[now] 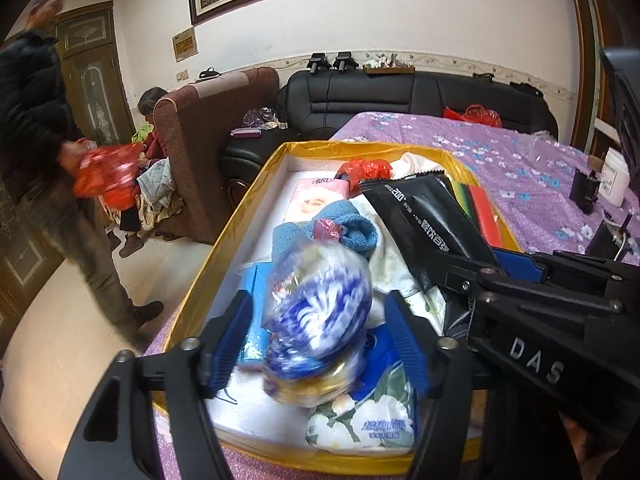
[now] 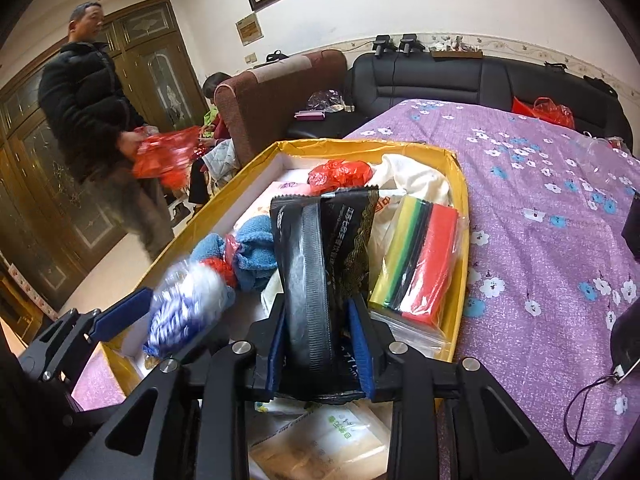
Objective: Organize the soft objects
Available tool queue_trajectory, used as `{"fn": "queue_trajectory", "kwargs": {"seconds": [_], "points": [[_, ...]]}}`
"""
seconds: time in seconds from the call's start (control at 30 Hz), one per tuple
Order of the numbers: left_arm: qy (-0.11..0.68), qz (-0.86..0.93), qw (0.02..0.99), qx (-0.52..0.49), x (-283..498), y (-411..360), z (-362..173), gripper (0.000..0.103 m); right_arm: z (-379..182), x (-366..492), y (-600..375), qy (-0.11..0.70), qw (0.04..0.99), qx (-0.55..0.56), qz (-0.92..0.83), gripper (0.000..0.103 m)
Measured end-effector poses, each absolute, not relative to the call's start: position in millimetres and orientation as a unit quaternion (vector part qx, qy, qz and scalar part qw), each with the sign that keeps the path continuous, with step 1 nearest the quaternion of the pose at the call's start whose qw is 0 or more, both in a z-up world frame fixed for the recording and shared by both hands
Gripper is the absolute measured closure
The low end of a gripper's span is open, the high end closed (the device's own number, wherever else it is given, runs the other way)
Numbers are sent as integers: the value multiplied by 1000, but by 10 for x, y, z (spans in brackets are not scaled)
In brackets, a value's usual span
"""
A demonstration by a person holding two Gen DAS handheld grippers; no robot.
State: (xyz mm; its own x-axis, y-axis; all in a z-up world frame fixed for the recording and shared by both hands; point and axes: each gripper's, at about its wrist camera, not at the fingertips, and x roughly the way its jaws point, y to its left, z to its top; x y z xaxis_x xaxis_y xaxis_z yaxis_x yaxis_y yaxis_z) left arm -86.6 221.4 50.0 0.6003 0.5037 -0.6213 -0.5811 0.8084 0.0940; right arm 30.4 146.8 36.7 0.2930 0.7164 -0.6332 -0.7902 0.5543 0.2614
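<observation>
A gold-rimmed box (image 1: 240, 216) on the table holds soft goods. My left gripper (image 1: 318, 344) stands open over its near end. A blurred blue-and-white bundle in clear plastic (image 1: 320, 312) sits between the pads, with a gap at the left pad. The same bundle (image 2: 188, 304) shows in the right wrist view beside a blue left fingertip (image 2: 120, 314). My right gripper (image 2: 320, 344) is shut on a black pouch (image 2: 320, 248), held upright above the box. The pouch (image 1: 416, 216) slants up from that gripper (image 1: 484, 268) in the left wrist view.
Inside the box lie a blue towel (image 1: 320, 228), a red plastic bag (image 1: 364, 170), white cloth (image 2: 408, 176), a zip bag of coloured cloths (image 2: 416, 256) and a tissue pack (image 1: 372, 420). The tablecloth (image 2: 540, 220) is purple and flowered. A standing person (image 2: 84, 100) holds a red bag at left.
</observation>
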Motion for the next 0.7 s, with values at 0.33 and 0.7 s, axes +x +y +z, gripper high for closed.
{"fn": "queue_trajectory", "kwargs": {"seconds": [0.33, 0.7], "points": [[273, 312, 909, -36, -1179, 2045, 858, 8, 730, 49, 1085, 313, 829, -46, 461, 16], [295, 280, 914, -13, -1135, 1622, 846, 0, 700, -284, 53, 254, 898, -48, 357, 3]]}}
